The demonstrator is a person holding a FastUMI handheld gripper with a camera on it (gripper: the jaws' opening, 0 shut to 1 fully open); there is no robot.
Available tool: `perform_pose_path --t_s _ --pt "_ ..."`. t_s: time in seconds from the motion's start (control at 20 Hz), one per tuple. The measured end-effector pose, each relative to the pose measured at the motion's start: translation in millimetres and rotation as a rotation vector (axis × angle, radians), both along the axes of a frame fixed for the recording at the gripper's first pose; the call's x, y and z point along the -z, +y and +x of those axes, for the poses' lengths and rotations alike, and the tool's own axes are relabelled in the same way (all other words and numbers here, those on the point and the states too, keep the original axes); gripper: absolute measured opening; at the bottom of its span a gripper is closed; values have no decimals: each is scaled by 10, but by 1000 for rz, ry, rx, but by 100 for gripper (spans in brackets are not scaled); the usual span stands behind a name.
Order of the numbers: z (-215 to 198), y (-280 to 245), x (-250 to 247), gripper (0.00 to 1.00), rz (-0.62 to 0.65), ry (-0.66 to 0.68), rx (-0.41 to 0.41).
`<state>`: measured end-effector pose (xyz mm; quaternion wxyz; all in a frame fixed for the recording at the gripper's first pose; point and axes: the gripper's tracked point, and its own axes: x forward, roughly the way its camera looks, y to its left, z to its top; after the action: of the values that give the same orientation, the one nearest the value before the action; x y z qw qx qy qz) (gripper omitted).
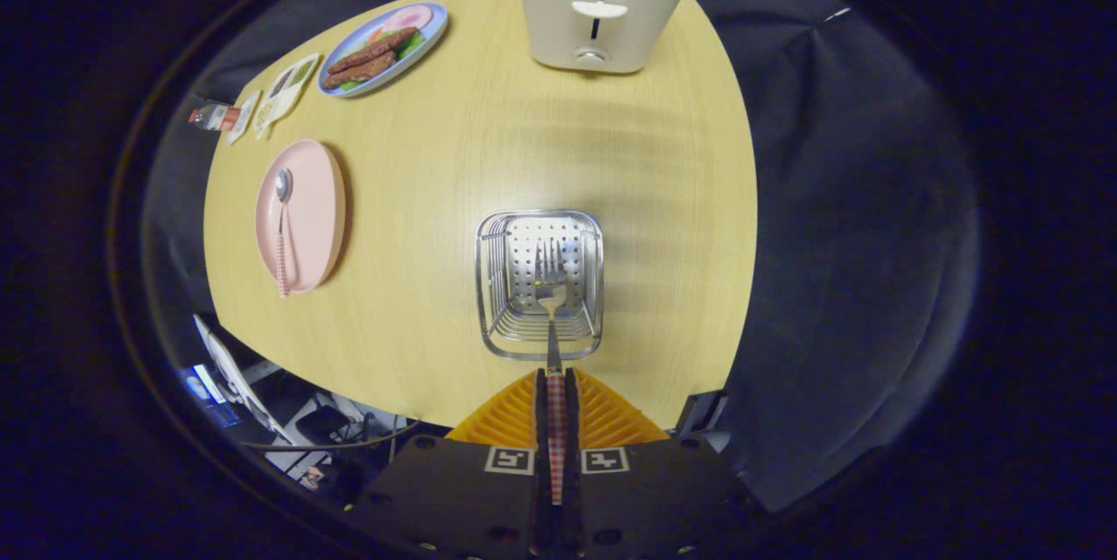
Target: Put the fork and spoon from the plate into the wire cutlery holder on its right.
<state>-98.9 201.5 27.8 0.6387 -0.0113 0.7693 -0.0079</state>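
My gripper [556, 385] is shut on the fork [551, 294], pinching its red-checked handle between both fingers. The fork points tines-forward and hangs over the open top of the wire cutlery holder [538, 224], which stands on the wooden table just ahead of the fingers. Off to the left of the holder lies the pink plate [316, 211]. On it rests the spoon [282, 224], bowl away from me, its checked handle reaching past the plate's near rim.
A white toaster [599, 6] with bread slices stands at the table's far edge beyond the holder. A blue plate of food [384, 50] and some small packets [284, 93] lie at the far left. The table's near edge runs just below the holder.
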Motion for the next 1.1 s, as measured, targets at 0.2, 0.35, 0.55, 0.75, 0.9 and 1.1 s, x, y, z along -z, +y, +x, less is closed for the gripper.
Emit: perform_pose_path --t_s 0.2,0.35,0.55,0.75,0.9,1.1 --pt "52 49 79 5 6 44 -9" --pt "122 34 113 7 -8 38 2" --pt "163 16 152 11 -11 27 24" --pt "202 78 107 12 5 -62 32" --pt "202 145 79 27 -6 -129 20" --pt "357 336 -31 32 -15 -292 58"
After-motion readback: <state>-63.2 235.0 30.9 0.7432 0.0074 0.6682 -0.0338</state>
